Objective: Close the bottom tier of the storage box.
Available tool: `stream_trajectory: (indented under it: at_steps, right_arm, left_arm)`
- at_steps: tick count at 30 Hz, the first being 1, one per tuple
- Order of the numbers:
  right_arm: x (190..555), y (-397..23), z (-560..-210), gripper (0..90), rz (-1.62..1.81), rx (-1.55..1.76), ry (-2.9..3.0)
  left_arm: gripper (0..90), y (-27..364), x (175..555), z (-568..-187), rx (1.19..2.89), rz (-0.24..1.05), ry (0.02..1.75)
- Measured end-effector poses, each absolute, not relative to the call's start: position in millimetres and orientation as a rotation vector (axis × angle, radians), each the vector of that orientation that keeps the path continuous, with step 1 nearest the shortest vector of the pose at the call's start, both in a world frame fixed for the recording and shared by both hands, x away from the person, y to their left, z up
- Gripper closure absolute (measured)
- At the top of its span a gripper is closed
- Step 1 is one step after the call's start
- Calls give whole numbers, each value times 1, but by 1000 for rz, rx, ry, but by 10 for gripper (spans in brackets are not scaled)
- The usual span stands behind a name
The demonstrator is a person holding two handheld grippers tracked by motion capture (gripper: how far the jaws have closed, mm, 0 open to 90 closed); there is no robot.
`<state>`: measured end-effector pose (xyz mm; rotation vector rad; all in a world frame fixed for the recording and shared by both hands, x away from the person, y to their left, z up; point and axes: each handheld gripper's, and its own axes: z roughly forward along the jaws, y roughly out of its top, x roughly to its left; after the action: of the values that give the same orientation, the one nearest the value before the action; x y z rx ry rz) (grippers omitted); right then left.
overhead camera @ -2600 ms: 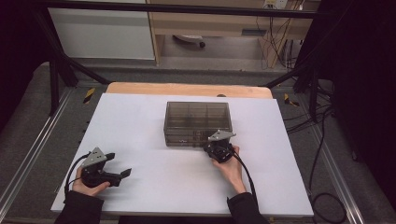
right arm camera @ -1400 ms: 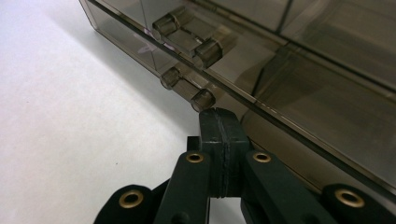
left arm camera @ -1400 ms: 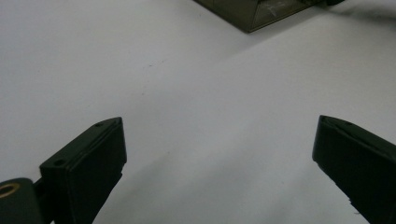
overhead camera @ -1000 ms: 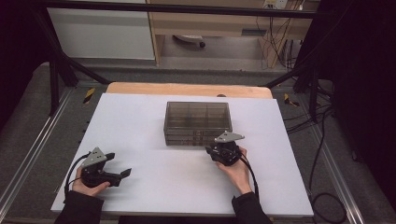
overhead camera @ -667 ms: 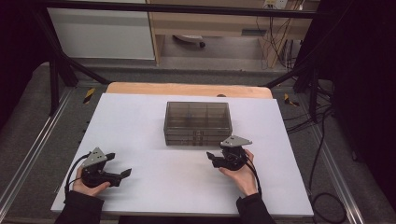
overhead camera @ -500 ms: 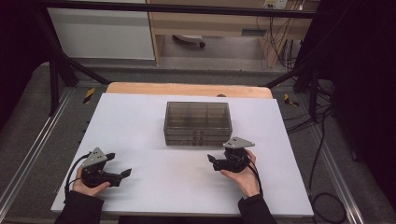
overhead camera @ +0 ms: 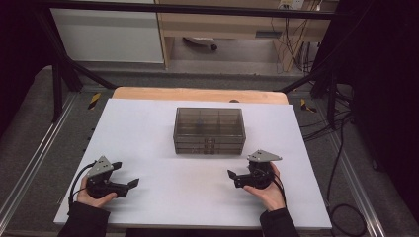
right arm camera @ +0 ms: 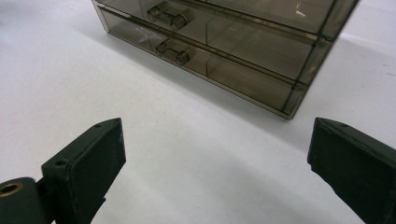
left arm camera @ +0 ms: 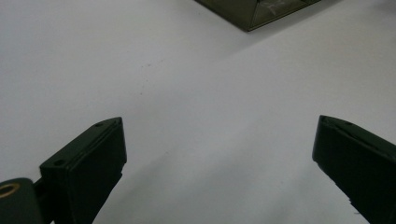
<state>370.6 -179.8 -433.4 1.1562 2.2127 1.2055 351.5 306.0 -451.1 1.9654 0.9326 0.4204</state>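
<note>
**A:** What is sitting on the white rectangular surface?

**B:** A small smoky-brown see-through plastic drawer chest is standing near the middle of the surface, a little closer to the far edge than to the near edge. Its drawer fronts are facing the near edge, where the person is.

**A:** Where are the person's hands?

**B:** Both are resting on the surface close to the near edge. The left hand, in a dark sleeve, is sitting towards the near left corner and gripping the left black two-jaw tool. The right hand is lying towards the near right corner and gripping the right black two-jaw tool. Each tool is carrying a grey three-cornered plate on top, and each is pointing inward, towards the middle of the surface.

**A:** Are the tools gripping anything?

**B:** No. In the left gripper view, the left tool's jaws are standing wide apart with bare white surface between them, and one corner of the chest is peeking in at the top edge. In the right gripper view, the right tool's jaws are likewise spread wide with nothing between them.

**A:** How close is the right tool to the chest?

**B:** It is sitting near the chest's front right corner but not touching it. The right gripper view is showing stacked drawers with small clear handles, and all of them are looking closed.
</note>
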Motion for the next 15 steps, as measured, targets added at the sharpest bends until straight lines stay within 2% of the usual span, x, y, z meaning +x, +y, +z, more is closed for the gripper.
stream_trajectory:
  at_steps: [15]
  right_arm:
    - [359, -216, -445, 29, 1186, 1203, 2220]
  left_arm:
    - [21, 306, 351, -451, 1967, 420, 931]
